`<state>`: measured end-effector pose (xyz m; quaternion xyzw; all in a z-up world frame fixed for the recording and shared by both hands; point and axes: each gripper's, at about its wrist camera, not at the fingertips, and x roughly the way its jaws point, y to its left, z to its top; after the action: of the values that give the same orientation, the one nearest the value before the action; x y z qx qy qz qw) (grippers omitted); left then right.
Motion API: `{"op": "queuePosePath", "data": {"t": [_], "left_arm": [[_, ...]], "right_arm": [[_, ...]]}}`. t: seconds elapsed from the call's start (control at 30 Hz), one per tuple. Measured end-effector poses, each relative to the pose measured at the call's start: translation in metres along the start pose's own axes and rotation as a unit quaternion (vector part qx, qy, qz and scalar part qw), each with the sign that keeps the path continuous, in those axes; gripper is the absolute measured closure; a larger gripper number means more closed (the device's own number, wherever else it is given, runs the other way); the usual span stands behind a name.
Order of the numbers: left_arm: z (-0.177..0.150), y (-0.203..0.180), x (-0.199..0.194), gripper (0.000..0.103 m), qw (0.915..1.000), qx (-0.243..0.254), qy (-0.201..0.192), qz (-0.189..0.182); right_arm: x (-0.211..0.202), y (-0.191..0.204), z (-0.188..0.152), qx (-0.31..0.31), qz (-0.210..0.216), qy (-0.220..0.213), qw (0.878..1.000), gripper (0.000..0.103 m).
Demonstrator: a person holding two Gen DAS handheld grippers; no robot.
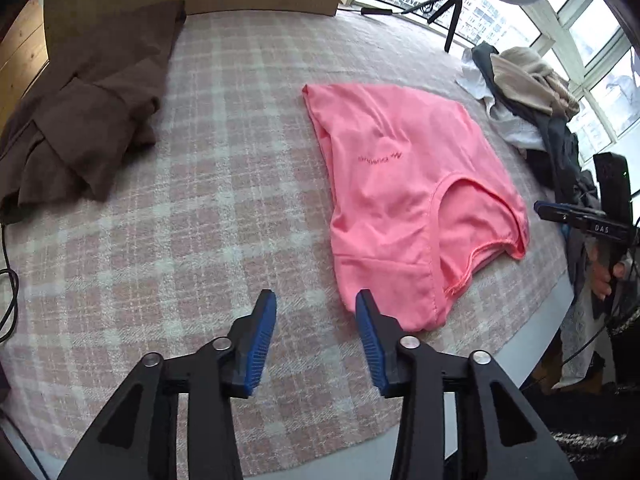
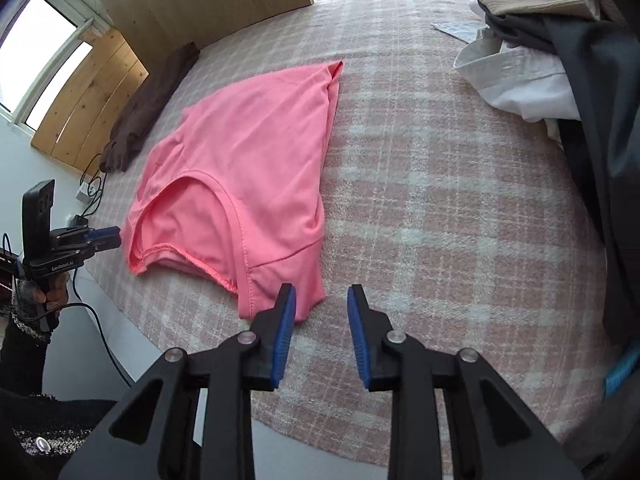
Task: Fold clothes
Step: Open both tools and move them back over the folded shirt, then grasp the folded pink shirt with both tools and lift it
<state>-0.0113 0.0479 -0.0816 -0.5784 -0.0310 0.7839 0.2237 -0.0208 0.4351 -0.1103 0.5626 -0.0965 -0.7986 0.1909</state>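
- One bed (image 1: 208, 208) is seen, covered by a pink-and-white plaid blanket (image 2: 440, 208) that carries everything else.
- One pink T-shirt (image 1: 400, 200) is laid flat near the middle of the blanket, folded lengthwise, with its neckline turned toward the near edge of the bed; a small dark logo is printed on its chest.
- A brown garment (image 1: 88, 120) is bunched on the blanket's far left side, well apart from the T-shirt.
- A heap of unfolded clothes (image 1: 528, 92) in beige, white and dark grey is piled on the right side of the bed, beside the windows.
- The left hand-held gripper (image 1: 316, 300) is held just above the blanket with its blue-padded jaws spread; nothing is between them, and the T-shirt's near left corner is seen just beside the right-hand finger.
- The right hand-held gripper (image 2: 322, 294) is likewise held with jaws spread and nothing pinched; the T-shirt's near right corner lies just behind its left-hand finger, and contact cannot be told.
- A black tripod (image 1: 452, 16) and a ring light are noted by the far window.
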Motion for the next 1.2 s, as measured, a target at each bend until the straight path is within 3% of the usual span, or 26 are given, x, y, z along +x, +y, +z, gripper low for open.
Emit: {"op": "queuePosePath", "data": {"t": [0.07, 0.17, 0.3, 0.4, 0.57, 0.7, 0.77, 0.83, 0.87, 0.9, 0.93, 1.07, 1.13, 1.2], "left_arm": [[0.015, -0.002, 0.003, 0.052, 0.9996, -0.004, -0.014, -0.023], [0.034, -0.009, 0.020, 0.052, 0.9998, 0.008, -0.015, -0.011], [0.049, -0.013, 0.041, 0.052, 0.9999, 0.012, -0.010, 0.002], [0.049, -0.022, 0.051, 0.052, 0.9991, 0.036, -0.006, 0.022], [0.042, -0.055, 0.064, 0.051, 0.9918, 0.106, 0.001, 0.071], [0.039, -0.077, 0.071, 0.052, 0.9877, 0.138, 0.006, 0.072], [0.039, -0.083, 0.072, 0.064, 0.9874, 0.144, 0.002, 0.064], [0.039, -0.085, 0.072, 0.077, 0.9893, 0.137, -0.007, 0.049], [0.038, -0.086, 0.073, 0.085, 0.9901, 0.134, -0.011, 0.041], [0.038, -0.087, 0.073, 0.086, 0.9908, 0.130, -0.016, 0.033], [0.039, -0.085, 0.073, 0.088, 0.9927, 0.116, -0.020, 0.025], [0.044, -0.068, 0.066, 0.091, 0.9980, 0.033, -0.029, -0.044], [0.046, -0.059, 0.051, 0.092, 0.9962, 0.008, -0.049, -0.071], [0.054, -0.054, 0.034, 0.092, 0.9944, 0.004, -0.070, -0.079]], "right_arm": [[0.004, -0.003, 0.018, 0.001, 0.013, -0.015, 1.000, 0.048], [0.026, -0.002, 0.041, -0.007, 0.027, -0.010, 1.000, 0.048], [0.044, 0.008, 0.057, -0.048, 0.011, -0.021, 0.999, 0.048], [0.052, 0.018, 0.058, -0.076, 0.010, -0.011, 0.997, 0.048], [0.061, 0.046, 0.045, -0.174, -0.059, -0.011, 0.983, 0.046], [0.069, 0.063, 0.040, -0.211, -0.055, 0.002, 0.976, 0.046], [0.074, 0.070, 0.038, -0.229, -0.051, 0.003, 0.972, 0.047], [0.077, 0.073, 0.038, -0.236, -0.036, -0.005, 0.971, 0.052], [0.078, 0.073, 0.039, -0.232, -0.027, -0.010, 0.972, 0.063], [0.078, 0.072, 0.041, -0.226, -0.019, -0.015, 0.974, 0.079], [0.080, 0.069, 0.044, -0.209, -0.003, -0.018, 0.978, 0.085], [0.085, 0.051, 0.055, -0.091, 0.118, -0.002, 0.989, 0.090], [0.083, 0.046, 0.060, -0.035, 0.175, -0.003, 0.984, 0.091], [0.070, 0.051, 0.067, -0.020, 0.202, -0.017, 0.979, 0.091]]}}
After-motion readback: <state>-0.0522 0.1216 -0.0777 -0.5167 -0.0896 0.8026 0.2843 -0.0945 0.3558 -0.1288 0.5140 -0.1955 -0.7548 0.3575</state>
